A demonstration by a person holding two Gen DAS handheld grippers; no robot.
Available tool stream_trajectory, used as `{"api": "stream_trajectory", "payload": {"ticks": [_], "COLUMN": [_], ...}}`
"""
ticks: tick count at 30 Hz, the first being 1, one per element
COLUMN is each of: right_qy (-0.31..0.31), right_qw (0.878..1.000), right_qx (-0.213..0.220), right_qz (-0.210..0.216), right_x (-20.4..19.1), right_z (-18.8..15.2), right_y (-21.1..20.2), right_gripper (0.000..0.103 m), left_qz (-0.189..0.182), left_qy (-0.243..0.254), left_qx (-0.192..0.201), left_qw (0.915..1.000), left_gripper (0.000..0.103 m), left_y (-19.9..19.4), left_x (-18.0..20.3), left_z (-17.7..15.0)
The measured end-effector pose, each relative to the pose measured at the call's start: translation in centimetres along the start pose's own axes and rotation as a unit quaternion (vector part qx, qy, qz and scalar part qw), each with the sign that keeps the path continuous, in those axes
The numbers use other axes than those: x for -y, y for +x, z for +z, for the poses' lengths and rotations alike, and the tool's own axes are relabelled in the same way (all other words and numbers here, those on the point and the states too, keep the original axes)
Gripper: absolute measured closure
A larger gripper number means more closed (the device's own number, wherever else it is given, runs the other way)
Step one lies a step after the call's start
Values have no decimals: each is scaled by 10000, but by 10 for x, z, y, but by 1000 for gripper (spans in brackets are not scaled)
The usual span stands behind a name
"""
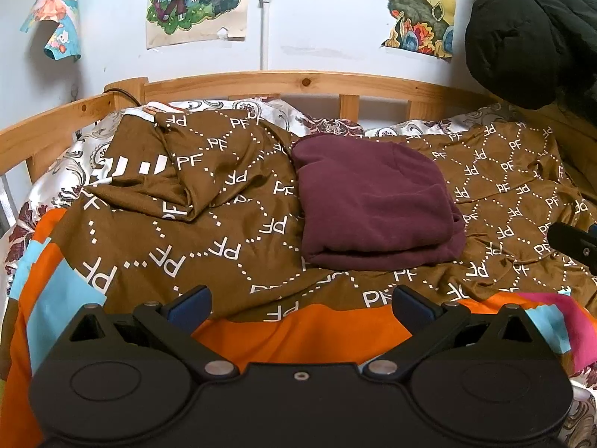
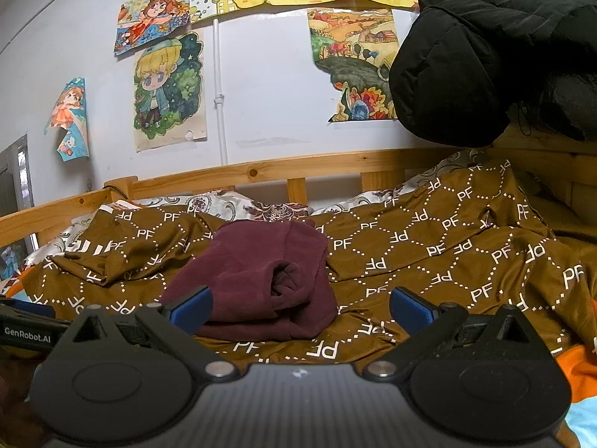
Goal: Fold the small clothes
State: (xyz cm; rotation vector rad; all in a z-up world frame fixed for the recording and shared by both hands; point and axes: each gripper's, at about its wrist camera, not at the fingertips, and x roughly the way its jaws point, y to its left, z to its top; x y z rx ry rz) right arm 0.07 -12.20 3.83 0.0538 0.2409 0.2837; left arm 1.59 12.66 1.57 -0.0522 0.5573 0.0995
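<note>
A small maroon garment (image 1: 377,205) lies folded into a compact bundle on the brown "PF" patterned cover (image 1: 209,216) in the middle of the bed. It also shows in the right wrist view (image 2: 261,280), with a rolled sleeve end facing me. My left gripper (image 1: 300,304) is open and empty, pulled back over the orange blanket, short of the garment. My right gripper (image 2: 300,310) is open and empty, just in front of the garment's near edge. The right gripper's body shows at the right edge of the left wrist view (image 1: 574,242).
A wooden bed rail (image 1: 298,84) runs along the back and left. An orange and blue blanket (image 1: 306,332) lies at the near edge. A black puffy jacket (image 2: 496,52) hangs at the upper right. Posters hang on the white wall (image 2: 261,86).
</note>
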Motion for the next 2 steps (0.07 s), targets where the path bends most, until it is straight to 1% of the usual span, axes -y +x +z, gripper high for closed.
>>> {"api": "stream_trajectory", "payload": {"ticks": [2], "right_qy": [-2], "right_qw": [10000], "right_qx": [-3], "right_qz": [-6], "right_x": [0], "right_z": [0], "right_y": [0], "right_gripper": [0], "left_qz": [-3], "left_qy": [5], "left_qx": [-6], "left_qw": [10000], "left_gripper": [1], "left_y": [0], "left_x": [0], "left_z": [0]}}
